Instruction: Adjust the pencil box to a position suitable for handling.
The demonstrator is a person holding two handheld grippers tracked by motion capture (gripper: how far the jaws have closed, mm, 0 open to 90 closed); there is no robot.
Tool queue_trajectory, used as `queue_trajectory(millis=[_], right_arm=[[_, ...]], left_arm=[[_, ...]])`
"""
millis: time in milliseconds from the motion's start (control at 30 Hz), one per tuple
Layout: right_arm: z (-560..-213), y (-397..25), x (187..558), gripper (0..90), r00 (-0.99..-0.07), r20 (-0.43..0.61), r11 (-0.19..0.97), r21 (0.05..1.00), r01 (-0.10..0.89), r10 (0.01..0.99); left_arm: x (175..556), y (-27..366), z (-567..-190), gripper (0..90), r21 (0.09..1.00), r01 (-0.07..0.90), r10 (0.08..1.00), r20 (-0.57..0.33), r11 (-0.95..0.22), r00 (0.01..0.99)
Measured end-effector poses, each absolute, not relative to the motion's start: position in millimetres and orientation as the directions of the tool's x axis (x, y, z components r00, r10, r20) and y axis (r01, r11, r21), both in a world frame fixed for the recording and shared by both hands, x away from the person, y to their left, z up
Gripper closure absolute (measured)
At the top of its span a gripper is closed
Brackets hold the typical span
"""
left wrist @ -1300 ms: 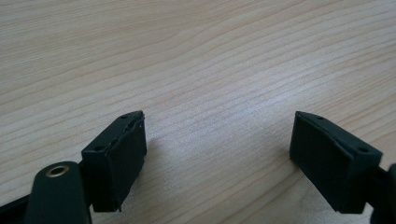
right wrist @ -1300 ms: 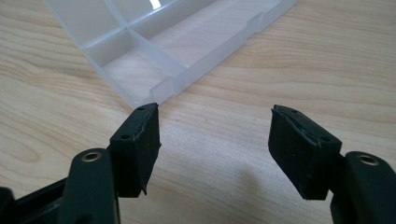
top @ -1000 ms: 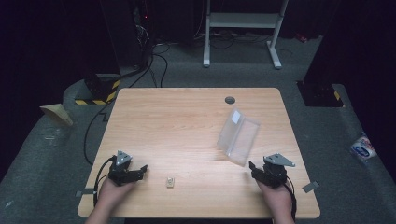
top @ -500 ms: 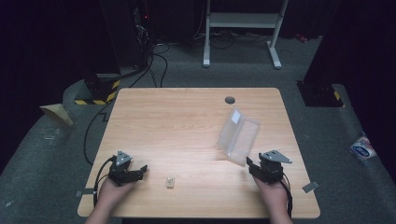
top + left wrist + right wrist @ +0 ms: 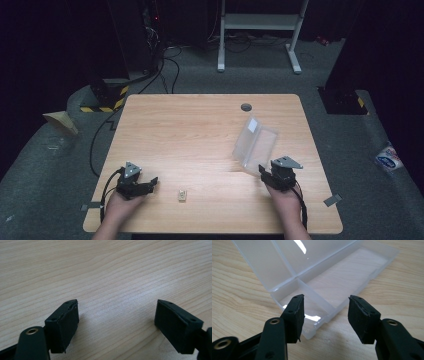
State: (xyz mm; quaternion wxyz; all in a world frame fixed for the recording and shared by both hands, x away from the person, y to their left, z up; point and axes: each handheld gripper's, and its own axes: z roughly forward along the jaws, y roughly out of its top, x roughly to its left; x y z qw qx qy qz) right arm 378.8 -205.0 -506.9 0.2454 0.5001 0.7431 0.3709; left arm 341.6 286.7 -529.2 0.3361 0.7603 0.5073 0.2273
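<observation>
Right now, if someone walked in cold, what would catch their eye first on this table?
Most striking is the clear plastic compartment box lying open on the right half of the wooden table, its lid tilted up. The right gripper sits just in front of its near corner, jaws open. A small tan block lies alone near the front edge, to the right of the open left gripper.

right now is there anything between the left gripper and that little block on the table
Nothing visible. The left gripper sits open on the table, and bare wood lies between it and the small block just to its right. The clear plastic box is far off by the right gripper.
</observation>
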Motion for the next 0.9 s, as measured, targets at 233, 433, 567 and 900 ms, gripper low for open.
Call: queue_trajectory(millis=[233, 433, 567, 900], right_arm=[[-510.5, -213.4, 379.5, 59.3, -0.383, 0.067, 0.181, 0.796, 0.577, 0.921], [-516.4, -208.0, 383.1, 63.5, -0.378, 0.068, 0.191, 0.772, 0.606, 0.923], [-516.6, -207.7, 382.9, 63.4, -0.380, 0.073, 0.191, 0.769, 0.610, 0.922], [-515.9, -203.5, 380.2, 62.6, -0.394, 0.067, 0.205, 0.767, 0.607, 0.916]], left_arm=[[337.5, 287.7, -529.2, 20.1, 0.741, 0.616, 0.922, 0.008, -0.265, 0.386], [334.7, 287.8, -529.3, 20.1, 0.743, 0.615, 0.922, 0.008, -0.265, 0.387], [334.5, 287.7, -529.3, 20.1, 0.743, 0.616, 0.923, 0.007, -0.263, 0.386], [333.9, 287.2, -529.4, 20.3, 0.744, 0.616, 0.925, 0.006, -0.259, 0.381]])
